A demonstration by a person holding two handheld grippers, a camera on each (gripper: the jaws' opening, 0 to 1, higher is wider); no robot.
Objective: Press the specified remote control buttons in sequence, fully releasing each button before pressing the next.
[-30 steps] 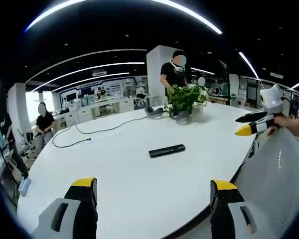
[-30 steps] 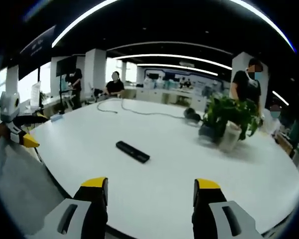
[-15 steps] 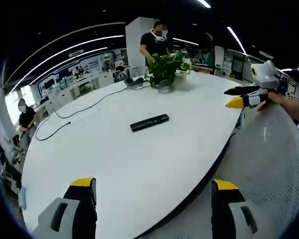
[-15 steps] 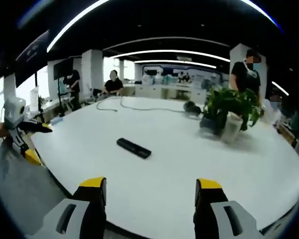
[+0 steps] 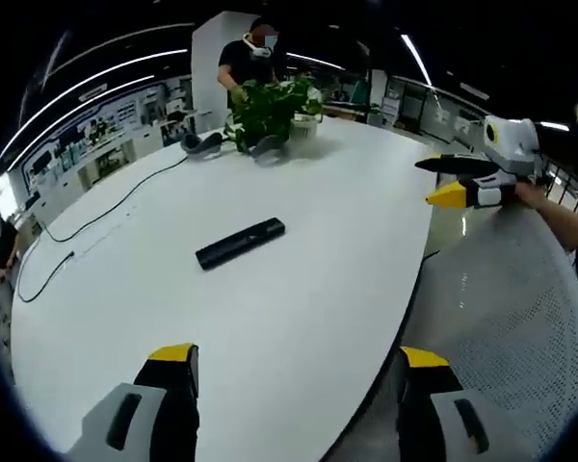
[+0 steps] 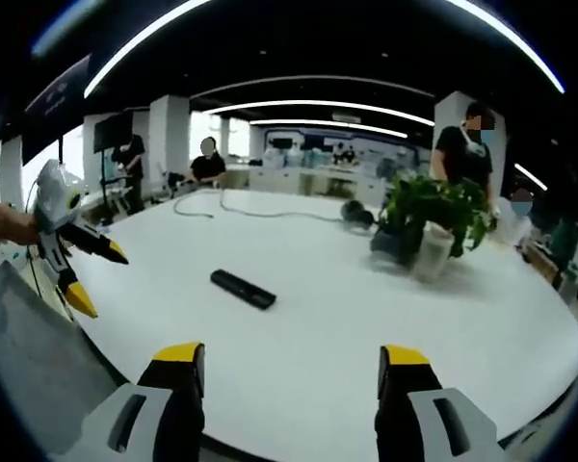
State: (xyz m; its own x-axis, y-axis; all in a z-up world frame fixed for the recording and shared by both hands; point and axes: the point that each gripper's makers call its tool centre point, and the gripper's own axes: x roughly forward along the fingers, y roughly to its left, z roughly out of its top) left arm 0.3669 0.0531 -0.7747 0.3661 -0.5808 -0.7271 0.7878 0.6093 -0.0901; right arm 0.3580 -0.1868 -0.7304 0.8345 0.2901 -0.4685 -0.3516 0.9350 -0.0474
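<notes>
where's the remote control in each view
Left gripper view: the black remote control lies left of centre on the white table, above the left jaw.
Right gripper view: the remote control lies left of centre, above the left jaw.
Shared landmark: the potted plant stands farther back on the same table.

Open-plan office: conference table (image 5: 299,289), desks (image 6: 299,178)

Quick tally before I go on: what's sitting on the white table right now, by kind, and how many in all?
Remote: 1
Potted plant: 1
Cable: 1
Dark item, perhaps headphones, beside the plant: 1
Total: 4
Both claws, left and right, are open and hold nothing.
</notes>
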